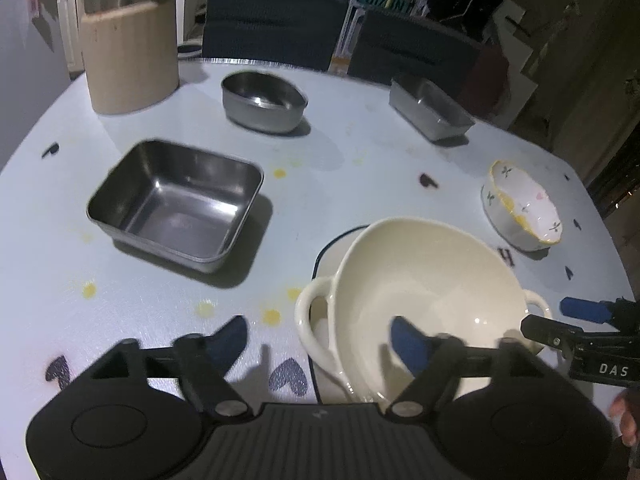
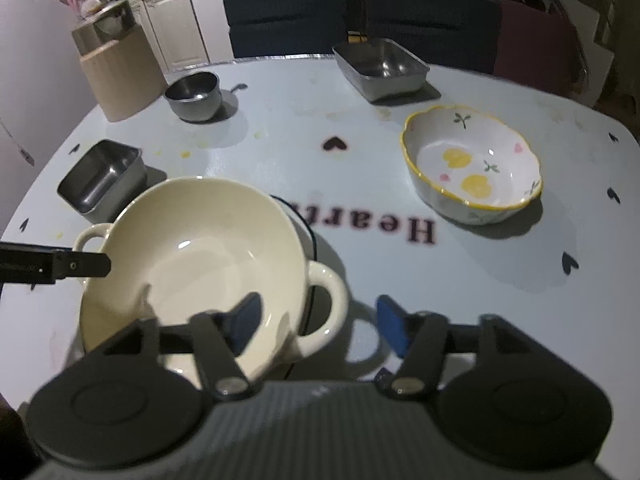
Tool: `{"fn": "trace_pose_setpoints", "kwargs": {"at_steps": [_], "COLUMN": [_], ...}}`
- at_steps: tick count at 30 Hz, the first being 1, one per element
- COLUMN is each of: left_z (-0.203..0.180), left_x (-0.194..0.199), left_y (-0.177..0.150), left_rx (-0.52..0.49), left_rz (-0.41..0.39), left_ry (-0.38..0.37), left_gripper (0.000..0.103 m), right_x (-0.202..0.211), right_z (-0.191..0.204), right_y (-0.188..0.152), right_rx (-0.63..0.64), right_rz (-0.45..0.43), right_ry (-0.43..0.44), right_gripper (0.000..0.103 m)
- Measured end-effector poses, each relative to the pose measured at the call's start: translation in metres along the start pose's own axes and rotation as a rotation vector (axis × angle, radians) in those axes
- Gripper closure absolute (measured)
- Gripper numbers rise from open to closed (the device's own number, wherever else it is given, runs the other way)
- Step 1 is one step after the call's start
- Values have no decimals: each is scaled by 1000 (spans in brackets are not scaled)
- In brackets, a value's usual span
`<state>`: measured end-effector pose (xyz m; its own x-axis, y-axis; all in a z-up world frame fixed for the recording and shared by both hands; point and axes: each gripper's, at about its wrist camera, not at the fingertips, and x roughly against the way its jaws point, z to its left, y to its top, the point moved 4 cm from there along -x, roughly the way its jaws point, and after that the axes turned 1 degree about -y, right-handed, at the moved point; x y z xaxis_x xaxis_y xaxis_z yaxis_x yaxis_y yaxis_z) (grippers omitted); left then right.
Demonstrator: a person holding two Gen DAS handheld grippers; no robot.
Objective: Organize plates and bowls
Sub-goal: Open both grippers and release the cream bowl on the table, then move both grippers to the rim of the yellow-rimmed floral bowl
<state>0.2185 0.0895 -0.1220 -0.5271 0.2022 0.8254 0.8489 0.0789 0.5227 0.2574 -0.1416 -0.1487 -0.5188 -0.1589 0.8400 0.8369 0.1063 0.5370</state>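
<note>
A cream bowl [image 1: 424, 280] [image 2: 192, 252] with two loop handles sits on a white plate with a dark rim [image 1: 332, 252] [image 2: 310, 236]. My left gripper [image 1: 318, 342] is open; its jaws stand either side of the bowl's left handle [image 1: 310, 320], one fingertip inside the bowl and one over the table. My right gripper [image 2: 320, 326] is open around the right handle [image 2: 326, 304] in the same way, with the pads clear of it. A white floral bowl [image 1: 524, 208] [image 2: 472, 164] with a yellow rim stands to the right.
On the pale table [image 1: 340, 168] are a square steel container [image 1: 176, 204] [image 2: 100, 178], a round steel bowl [image 1: 262, 100] [image 2: 194, 94], a rectangular steel tray [image 1: 430, 110] [image 2: 380, 66] and a beige canister [image 1: 128, 60] [image 2: 118, 76]. Dark chairs [image 1: 272, 24] line the far edge.
</note>
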Motion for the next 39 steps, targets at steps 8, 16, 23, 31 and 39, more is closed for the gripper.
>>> {"fn": "trace_pose_setpoints", "kwargs": {"at_steps": [8,16,23,31,39], "left_z": [-22,-71,-128,-166,-191], "left_x": [15,6,-21,-52,-79], "left_y": [9,29,38,52,75], "left_rx": [-30,-51,-122,-112,-127], "left_rz": [-112,-184,-188,-163,-187], "left_ry": [7,-27,-73,-116,-64], "left_gripper": [0,0,0,0,0], "right_x": [27,39,35,6,-16], "right_z": [-28,-78,-117,-155,-198], "right_y": [8,15,19,29,33], "right_rx": [-78,-227,-325,-339,-466], "right_rz": [-127,-216,-253,-273,-198], "right_ry": [4,-40,-96,-193,-175], "right_gripper": [1,0,0,0,10]}}
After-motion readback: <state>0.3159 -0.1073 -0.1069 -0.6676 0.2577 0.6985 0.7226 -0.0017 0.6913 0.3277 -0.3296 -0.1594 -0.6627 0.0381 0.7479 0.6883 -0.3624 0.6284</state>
